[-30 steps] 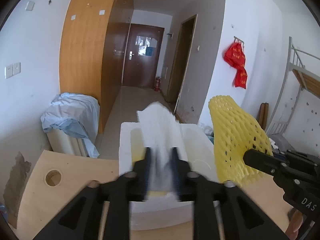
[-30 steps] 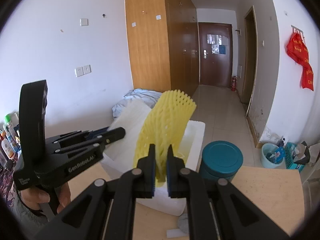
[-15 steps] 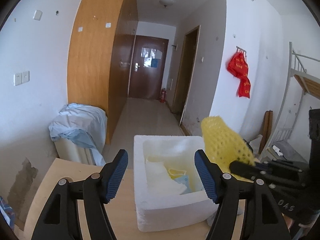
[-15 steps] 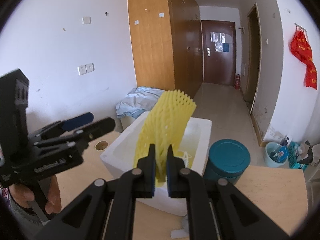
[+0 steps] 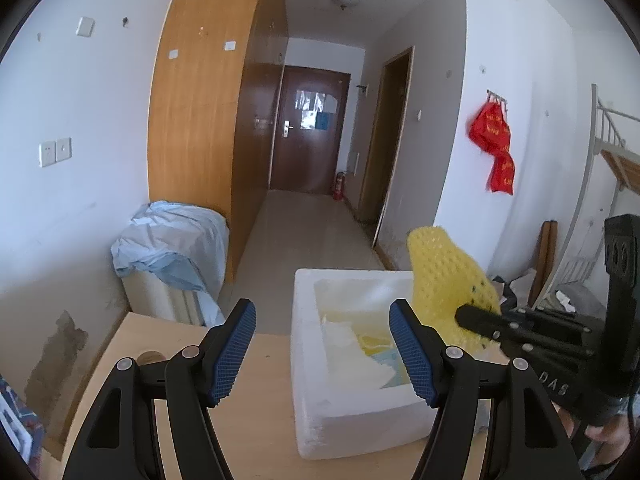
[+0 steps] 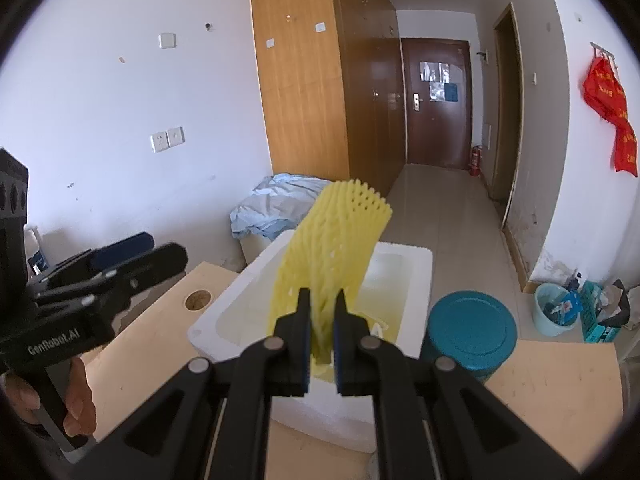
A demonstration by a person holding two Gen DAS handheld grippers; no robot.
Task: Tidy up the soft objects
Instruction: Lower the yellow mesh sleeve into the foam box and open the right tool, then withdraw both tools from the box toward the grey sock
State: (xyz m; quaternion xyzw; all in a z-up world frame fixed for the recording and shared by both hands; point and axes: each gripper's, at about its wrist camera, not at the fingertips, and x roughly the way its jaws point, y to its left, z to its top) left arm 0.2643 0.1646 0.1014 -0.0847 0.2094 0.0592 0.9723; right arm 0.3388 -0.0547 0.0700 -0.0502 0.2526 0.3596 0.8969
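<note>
A white foam box (image 5: 352, 408) stands on the wooden table (image 5: 248, 432); it also shows in the right wrist view (image 6: 416, 276). Inside lie white foam sheets (image 5: 352, 356) and yellow and pale blue soft pieces. My left gripper (image 5: 322, 344) is open and empty, above the box's near left side. My right gripper (image 6: 322, 316) is shut on a yellow foam net (image 6: 336, 248), held upright over the box. The net (image 5: 448, 280) and the right gripper show at right in the left wrist view.
A teal round tin (image 6: 470, 326) stands right of the box. The table has a round hole (image 6: 198, 300) left of the box. A unit draped in blue cloth (image 5: 172, 248) stands beyond the table. A blue bin (image 6: 556, 308) sits on the floor at right.
My left gripper let go of the white foam sheet, which now lies in the box, then opened and drew back to the left. My right gripper still holds the yellow net over the box.
</note>
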